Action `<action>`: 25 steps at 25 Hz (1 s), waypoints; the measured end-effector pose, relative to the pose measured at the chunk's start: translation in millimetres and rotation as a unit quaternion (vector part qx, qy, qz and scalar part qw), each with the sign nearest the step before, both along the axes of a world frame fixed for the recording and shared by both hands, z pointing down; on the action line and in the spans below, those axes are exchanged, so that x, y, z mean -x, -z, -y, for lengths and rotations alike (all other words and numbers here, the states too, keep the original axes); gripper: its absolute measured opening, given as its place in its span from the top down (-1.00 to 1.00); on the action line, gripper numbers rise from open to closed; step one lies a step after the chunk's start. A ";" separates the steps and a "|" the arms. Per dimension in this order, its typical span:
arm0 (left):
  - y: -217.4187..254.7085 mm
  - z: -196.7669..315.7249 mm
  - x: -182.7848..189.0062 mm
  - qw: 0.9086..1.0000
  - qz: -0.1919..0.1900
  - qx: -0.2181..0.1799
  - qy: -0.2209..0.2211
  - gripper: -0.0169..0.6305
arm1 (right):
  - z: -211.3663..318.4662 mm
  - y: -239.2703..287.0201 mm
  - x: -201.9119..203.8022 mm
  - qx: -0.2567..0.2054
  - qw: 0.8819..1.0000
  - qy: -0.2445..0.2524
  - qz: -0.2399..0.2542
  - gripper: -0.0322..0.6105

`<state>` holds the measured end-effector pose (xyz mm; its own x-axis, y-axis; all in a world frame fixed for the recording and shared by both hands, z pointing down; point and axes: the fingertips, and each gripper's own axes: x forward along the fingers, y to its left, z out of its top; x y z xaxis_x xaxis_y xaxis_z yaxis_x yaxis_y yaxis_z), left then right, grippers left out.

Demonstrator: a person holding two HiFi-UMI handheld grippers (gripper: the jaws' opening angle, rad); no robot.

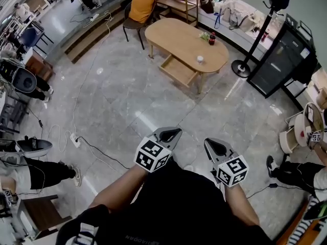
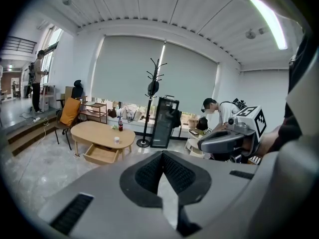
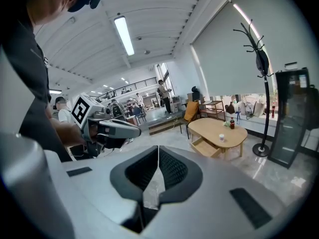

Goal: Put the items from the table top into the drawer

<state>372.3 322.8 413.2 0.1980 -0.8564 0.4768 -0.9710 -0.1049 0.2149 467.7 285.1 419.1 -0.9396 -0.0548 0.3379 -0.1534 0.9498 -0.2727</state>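
Observation:
Far across the room stands the oval wooden table [image 1: 179, 37], with its drawer [image 1: 176, 69] pulled open on the near side. A dark red bottle [image 1: 212, 39], a small white cup [image 1: 200, 59] and a small green item [image 1: 204, 35] stand on the table top. The left gripper view also shows the table [image 2: 99, 132], drawer [image 2: 101, 154] and bottle [image 2: 120, 126]; the right gripper view shows the table [image 3: 219, 129] and cup [image 3: 222, 137]. My left gripper [image 1: 172, 133] and right gripper [image 1: 213, 145] are held side by side close to my body, both shut and holding nothing.
Grey tiled floor lies between me and the table, with cables and a power strip [image 1: 75, 141] at the left. A chair with an orange cushion [image 1: 140, 6], a wooden shelf [image 1: 179, 1], a coat stand [image 1: 240, 68] and a black cabinet [image 1: 280, 60] surround the table. People sit at both sides.

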 end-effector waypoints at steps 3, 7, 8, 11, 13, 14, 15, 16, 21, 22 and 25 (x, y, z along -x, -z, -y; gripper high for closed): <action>-2.0 12.2 23.8 1.000 -0.005 -0.002 0.002 0.94 | 9.0 -4.5 23.2 0.002 1.000 0.002 -0.008 0.89; -3.0 37.9 68.1 1.000 -0.013 -0.001 0.005 0.94 | 30.1 -4.9 68.7 0.003 1.000 0.010 -0.020 0.89; -3.0 44.6 82.0 1.000 -0.016 -0.002 0.007 0.94 | 36.3 -4.2 82.4 0.002 1.000 0.013 -0.023 0.89; -2.4 64.5 123.3 1.000 -0.023 -0.003 0.007 0.94 | 57.8 0.6 122.5 -0.006 0.999 0.014 -0.033 0.89; -5.2 75.9 149.8 1.000 -0.018 -0.001 -0.001 0.94 | 72.7 5.5 147.0 -0.013 0.999 0.006 -0.035 0.89; -6.5 80.6 164.8 1.000 -0.012 0.000 -0.004 0.94 | 79.2 7.8 160.4 -0.016 0.999 0.001 -0.033 0.89; -6.7 85.4 180.6 1.000 -0.008 0.000 -0.005 0.94 | 85.0 9.5 174.5 -0.019 0.999 -0.003 -0.031 0.89; -5.6 90.3 196.0 1.000 -0.007 0.000 -0.007 0.94 | 89.9 10.4 188.7 -0.019 0.999 -0.006 -0.032 0.89; -3.4 103.4 253.3 1.000 -0.013 -0.004 -0.023 0.94 | 96.9 3.5 250.8 -0.020 0.999 -0.003 -0.048 0.89; -6.9 103.8 261.8 1.000 -0.011 -0.002 -0.027 0.94 | 97.8 1.6 261.9 -0.022 0.999 -0.002 -0.050 0.89; -17.9 103.6 285.9 0.999 -0.011 0.008 -0.031 0.94 | 102.2 -0.1 291.2 -0.026 0.998 -0.002 -0.051 0.89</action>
